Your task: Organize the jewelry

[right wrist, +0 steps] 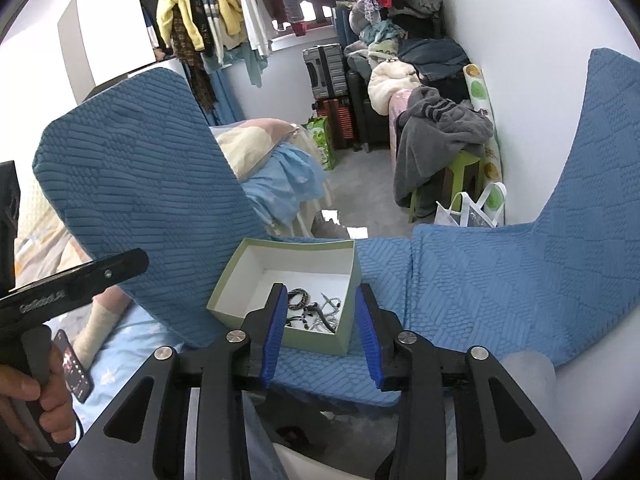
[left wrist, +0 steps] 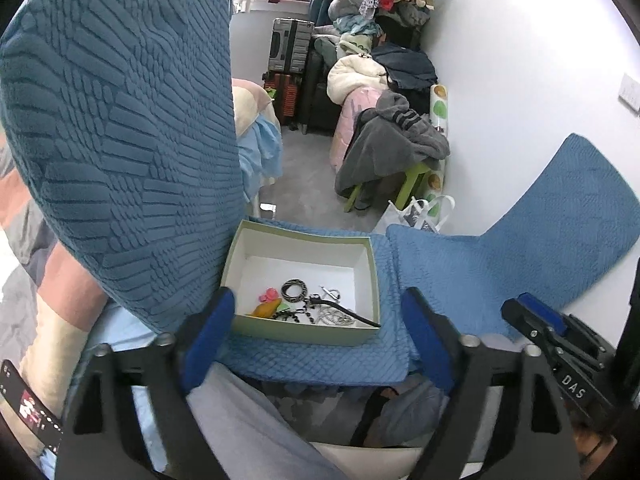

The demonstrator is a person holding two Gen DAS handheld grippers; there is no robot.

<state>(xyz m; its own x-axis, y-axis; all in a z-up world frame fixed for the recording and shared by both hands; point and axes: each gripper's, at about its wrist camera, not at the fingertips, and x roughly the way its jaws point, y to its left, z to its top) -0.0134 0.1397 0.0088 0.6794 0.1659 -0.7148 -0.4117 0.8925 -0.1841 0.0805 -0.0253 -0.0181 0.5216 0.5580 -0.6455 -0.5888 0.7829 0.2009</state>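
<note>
lower centre of the frame, the jewelry (left wrist: 316, 308) lies heaped in the green box (left wrist: 248, 322) on the blue cushion (left wrist: 320, 360); left gripper (left wrist: 316, 340) and right gripper (right wrist: 320, 332) hover spread, empty. sorting begun or finished, hard to call.

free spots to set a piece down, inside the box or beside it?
Inside the box, the bare white floor toward the far wall is free; the jewelry crowds the near edge. Outside, the blue cushion right of the box is bare. Left, an upright cushion stands close.
</note>
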